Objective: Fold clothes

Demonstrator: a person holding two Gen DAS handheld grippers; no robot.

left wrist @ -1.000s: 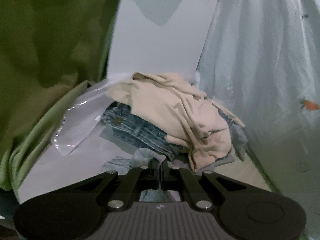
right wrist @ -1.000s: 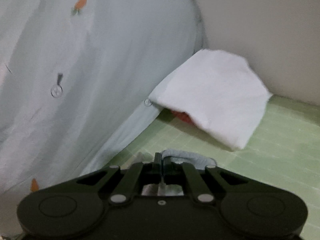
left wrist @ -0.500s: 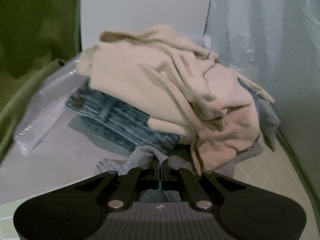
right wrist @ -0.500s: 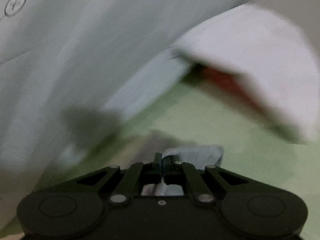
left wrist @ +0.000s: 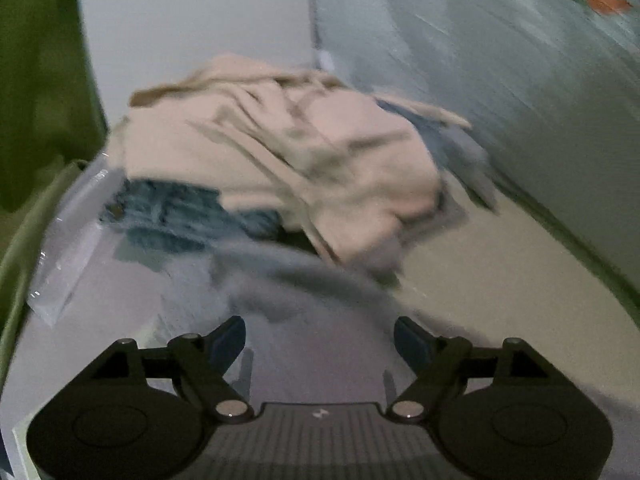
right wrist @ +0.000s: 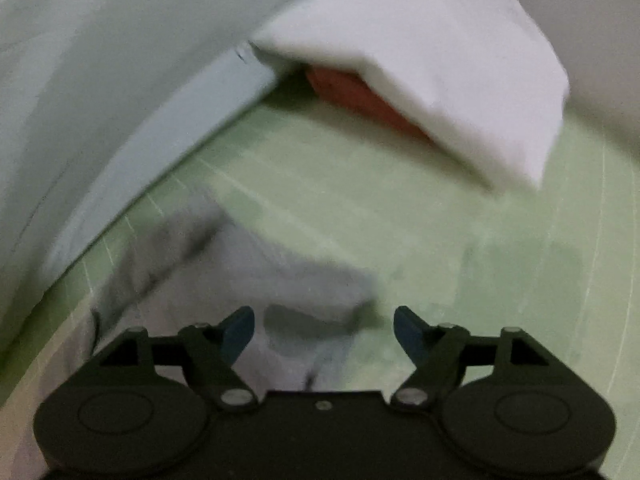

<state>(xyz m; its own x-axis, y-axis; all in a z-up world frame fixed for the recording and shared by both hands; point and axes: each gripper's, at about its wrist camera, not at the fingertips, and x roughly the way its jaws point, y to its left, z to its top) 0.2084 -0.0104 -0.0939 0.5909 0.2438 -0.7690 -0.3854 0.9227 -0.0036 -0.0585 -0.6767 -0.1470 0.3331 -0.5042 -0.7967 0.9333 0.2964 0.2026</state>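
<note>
Both our grippers are opening: the left gripper [left wrist: 320, 338] has its jaws spread with nothing pinched, and the grey garment [left wrist: 288, 280] lies blurred on the table just ahead of it, beside the heap of beige clothing [left wrist: 280, 160] over denim [left wrist: 168, 212]. The right gripper [right wrist: 324, 330] also stands wide over the same grey cloth [right wrist: 256, 272] on the green cutting mat [right wrist: 460, 260]. We judge the released fabric may slump unevenly, or snag on a pad.
</note>
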